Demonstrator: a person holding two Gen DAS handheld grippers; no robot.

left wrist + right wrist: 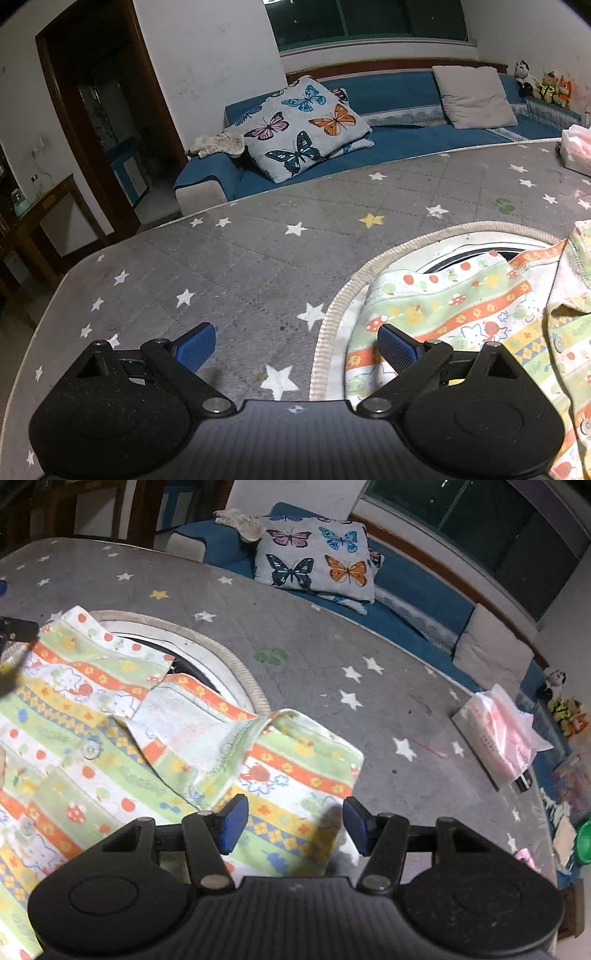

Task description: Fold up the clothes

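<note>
1. Shirt [122, 716]: a small child's garment with green, orange and yellow printed stripes and clear buttons lies spread on the grey star-patterned cover [332, 657]. Its upper part lies over a round white opening with a braided rim [243, 672].
2. The collar area is turned up and shows the pale inside of the fabric.
3. The left gripper [295, 349] has its blue pads wide apart and holds nothing. Its right pad is over the edge of the shirt [443, 306]; the left pad is over the bare cover.
4. The right gripper [295, 825] is also spread open, with nothing between the fingers, above the near right corner of the shirt.
5. A pink plastic packet [502, 734] lies on the cover, well apart from the shirt.
6. A butterfly pillow [299, 125] rests on the blue sofa [406, 136] behind.
</note>
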